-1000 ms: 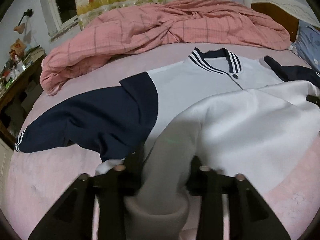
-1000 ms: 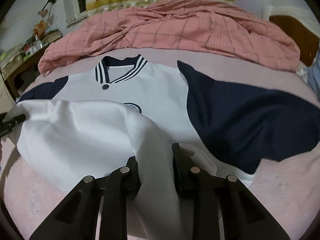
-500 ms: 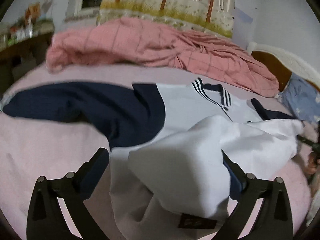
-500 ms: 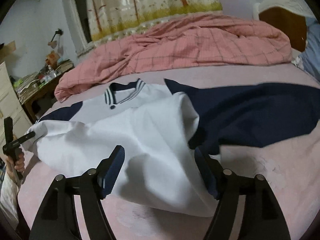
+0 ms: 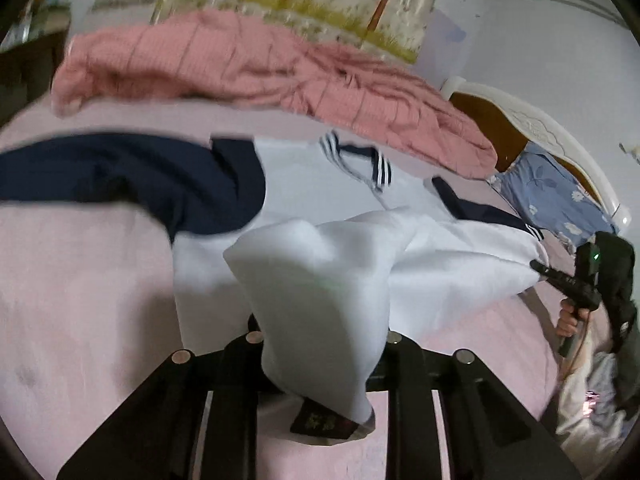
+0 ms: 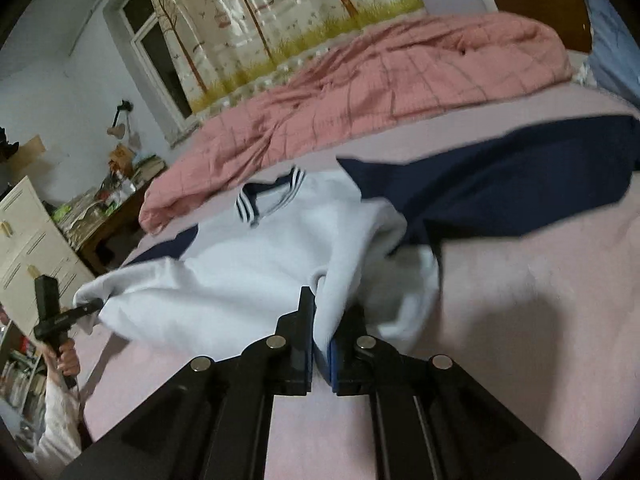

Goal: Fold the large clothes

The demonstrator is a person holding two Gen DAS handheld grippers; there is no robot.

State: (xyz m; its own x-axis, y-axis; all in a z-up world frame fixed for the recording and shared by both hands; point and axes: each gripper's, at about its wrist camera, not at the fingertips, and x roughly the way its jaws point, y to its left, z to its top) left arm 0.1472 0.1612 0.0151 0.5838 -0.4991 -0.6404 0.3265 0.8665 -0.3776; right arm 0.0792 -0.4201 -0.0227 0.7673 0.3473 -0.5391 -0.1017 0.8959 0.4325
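White hem bunched in left gripper (image 5: 320, 344), jaws just reclosed on it; right gripper (image 6: 322, 320) likewise pinched shut on hem. Jacket (image 6: 260, 264) on bed (image 6: 520, 320), re-gripped after brief release; fold toward collar (image 5: 356, 160) can proceed.

Soft matt knit jacket (image 5: 328, 280), white with navy sleeves. My grippers' fingers (image 6: 296, 344) matt black plastic, shiny metal rivets. Far quilt (image 6: 400, 92) pink crinkled cloth. Glossy curtain (image 6: 256, 20). Headboard (image 5: 492, 120) polished wood.
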